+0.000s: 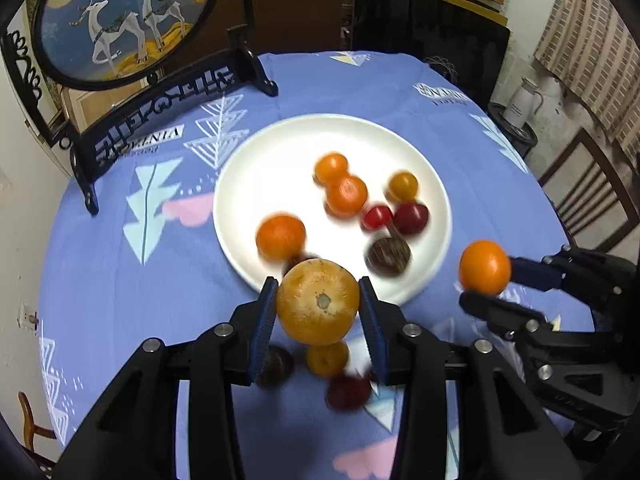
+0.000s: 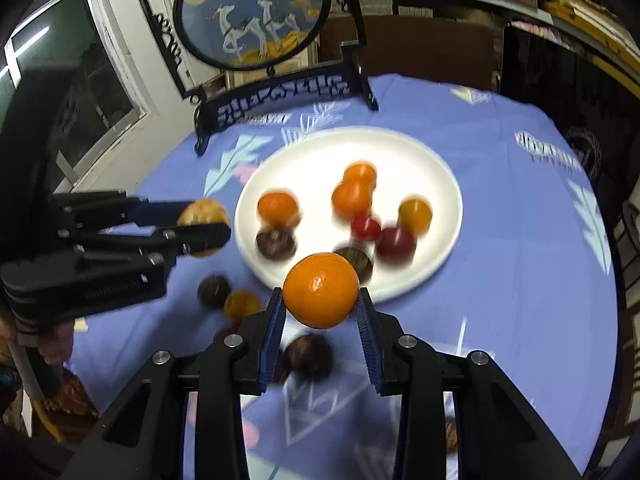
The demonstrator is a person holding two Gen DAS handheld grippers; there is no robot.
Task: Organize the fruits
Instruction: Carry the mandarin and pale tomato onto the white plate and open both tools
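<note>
My left gripper point(image 1: 319, 304) is shut on a large yellow-orange fruit point(image 1: 318, 301) and holds it above the near rim of the white plate point(image 1: 248, 168). It also shows in the right wrist view point(image 2: 202, 226). My right gripper point(image 2: 321, 298) is shut on a bright orange point(image 2: 321, 290), held above the plate's near rim point(image 2: 440, 168); the orange also shows in the left wrist view point(image 1: 485, 267). The plate holds several small fruits: oranges, red ones, dark brown ones. Loose fruits lie on the cloth below the grippers: a dark one point(image 2: 310, 356), a yellow one point(image 2: 242, 305), another dark one point(image 2: 213, 290).
A blue patterned tablecloth point(image 1: 120, 280) covers the round table. A black ornamental stand with a round deer picture point(image 1: 120, 20) stands at the back left. A wooden chair point(image 1: 592, 184) and a white kettle point(image 1: 522, 102) are beyond the right edge.
</note>
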